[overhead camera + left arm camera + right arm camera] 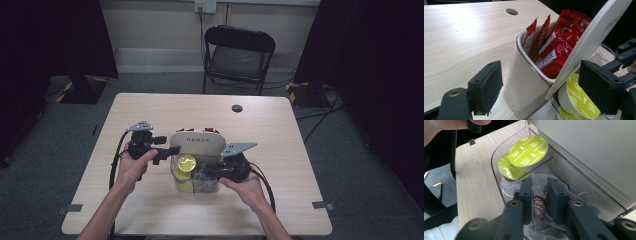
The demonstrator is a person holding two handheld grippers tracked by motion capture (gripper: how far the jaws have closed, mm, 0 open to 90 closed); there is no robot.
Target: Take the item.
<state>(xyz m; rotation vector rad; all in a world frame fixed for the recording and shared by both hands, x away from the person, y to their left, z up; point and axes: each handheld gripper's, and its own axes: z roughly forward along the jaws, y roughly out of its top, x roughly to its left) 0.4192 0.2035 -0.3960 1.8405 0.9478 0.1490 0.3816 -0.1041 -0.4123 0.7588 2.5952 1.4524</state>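
At left of the high view, our left claw (541, 87) stands wide, propping the white lid (589, 42) without gripping it. At centre-right, our right claw (539, 195) pinches a clear-wrapped dark capsule (539, 205) inside the clear bin (499, 185) on the counter (280, 130). The film could tear or slip; the lid could drop.

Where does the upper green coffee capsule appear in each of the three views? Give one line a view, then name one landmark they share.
High view: the green capsule sits at table centre, between the two grippers.
Left gripper view: bottom right, under the tilted white lid.
Right gripper view: upper centre, lying over a second capsule.
Shared landmark: the white lid beside it.
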